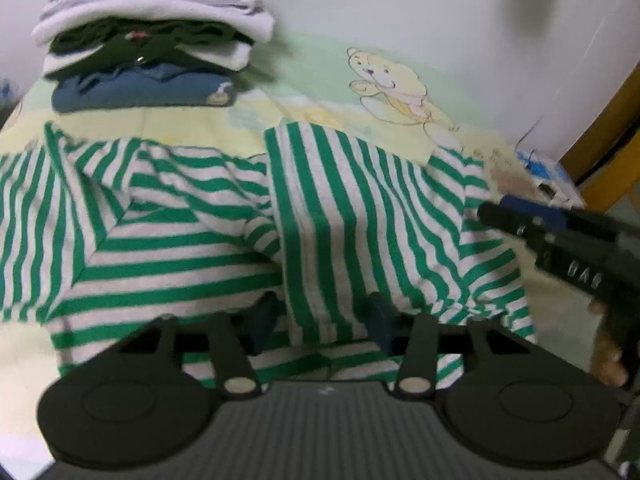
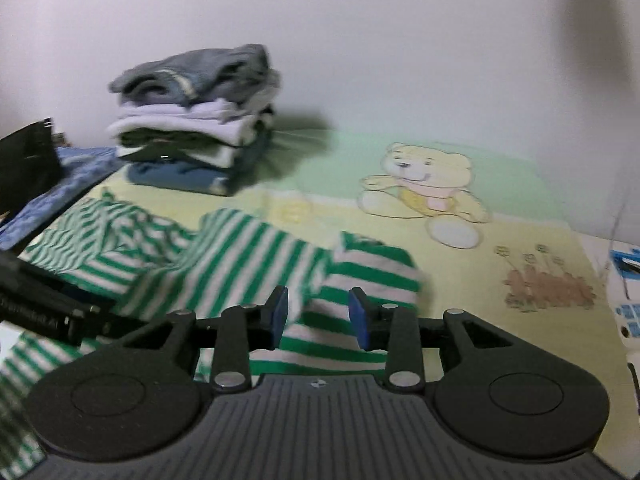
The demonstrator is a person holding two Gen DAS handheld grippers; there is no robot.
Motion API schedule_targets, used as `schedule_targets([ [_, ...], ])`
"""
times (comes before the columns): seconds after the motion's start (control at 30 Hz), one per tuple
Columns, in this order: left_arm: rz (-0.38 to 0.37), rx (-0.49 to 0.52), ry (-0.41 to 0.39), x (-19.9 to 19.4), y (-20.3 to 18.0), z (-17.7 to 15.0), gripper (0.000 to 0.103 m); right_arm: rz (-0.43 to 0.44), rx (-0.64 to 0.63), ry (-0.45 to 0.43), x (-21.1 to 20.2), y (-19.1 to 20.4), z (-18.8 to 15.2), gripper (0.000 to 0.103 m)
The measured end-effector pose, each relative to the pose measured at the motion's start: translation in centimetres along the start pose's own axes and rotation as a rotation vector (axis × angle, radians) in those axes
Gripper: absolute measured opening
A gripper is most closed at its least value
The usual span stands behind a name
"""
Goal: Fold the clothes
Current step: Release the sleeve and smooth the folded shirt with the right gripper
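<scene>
Two views cover this moment; I take the left wrist first. My left gripper (image 1: 322, 320) points down onto the striped shirt (image 1: 240, 216), green and white, spread over the near half of the bed (image 1: 192, 128). A band of that shirt, stripes running away from me, passes straight between the fingers (image 1: 380, 320); the gap is narrow, but I cannot tell whether the pads press the cloth or only flank it. The band's long axis runs from the fingers toward the far edge of the bed. The rest of the shirt lies rumpled to the left, a sleeve to the right. My right gripper (image 1: 504, 210) enters from the right edge, over that sleeve. A stack of folded clothes (image 1: 152, 40) stands at the far left corner, by the white wall (image 1: 440, 8).

Right wrist view: my right gripper (image 2: 318, 316) stands above the shirt (image 2: 224, 256), fingers (image 2: 358, 318) moderately parted, nothing between them; the cloth shows below the gap. The shirt lies below and to the left, its length running left to right along the near edge of the bed (image 2: 500, 280). The left gripper's body (image 2: 48, 312) shows at the left edge. I judge the left gripper nearer the cloth, the right free to re-grasp. The bedsheet carries a printed bear (image 2: 424, 188); the stack (image 2: 192, 120) sits at the far edge against the wall.
</scene>
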State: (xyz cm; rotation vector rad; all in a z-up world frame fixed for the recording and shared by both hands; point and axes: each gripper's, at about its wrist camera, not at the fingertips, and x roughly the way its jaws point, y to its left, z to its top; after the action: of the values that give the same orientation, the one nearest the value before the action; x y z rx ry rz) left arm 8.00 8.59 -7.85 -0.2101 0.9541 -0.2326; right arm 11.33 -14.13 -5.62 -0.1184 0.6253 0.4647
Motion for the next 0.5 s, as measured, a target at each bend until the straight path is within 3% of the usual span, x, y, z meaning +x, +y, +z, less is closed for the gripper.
schedule_targets([
  [0.03,0.012,-0.002,-0.004,0.1,-0.1,0.0,0.016,-0.001,0.014,-0.004,0.3,-0.3,0.1,0.037],
  [0.13,0.047,-0.011,-0.059,-1.0,-0.6,0.2,0.012,0.008,0.056,-0.004,1.4,-1.1,0.5,0.038],
  [0.23,0.131,0.125,-0.196,-4.0,-3.4,-0.2,0.012,0.013,0.094,0.003,2.6,-1.8,1.1,0.038],
  [0.3,0.111,0.186,-0.261,-5.9,-5.1,-1.0,0.012,-0.015,0.111,0.021,3.6,-2.4,1.3,0.038],
  [0.4,0.083,0.211,-0.229,-5.7,-6.1,-2.5,0.012,-0.068,0.131,0.084,4.9,-3.2,0.9,0.039],
  [0.5,0.148,0.192,-0.113,-2.2,-5.4,-3.6,0.012,-0.09,0.129,0.118,5.8,-3.6,0.4,0.04],
])
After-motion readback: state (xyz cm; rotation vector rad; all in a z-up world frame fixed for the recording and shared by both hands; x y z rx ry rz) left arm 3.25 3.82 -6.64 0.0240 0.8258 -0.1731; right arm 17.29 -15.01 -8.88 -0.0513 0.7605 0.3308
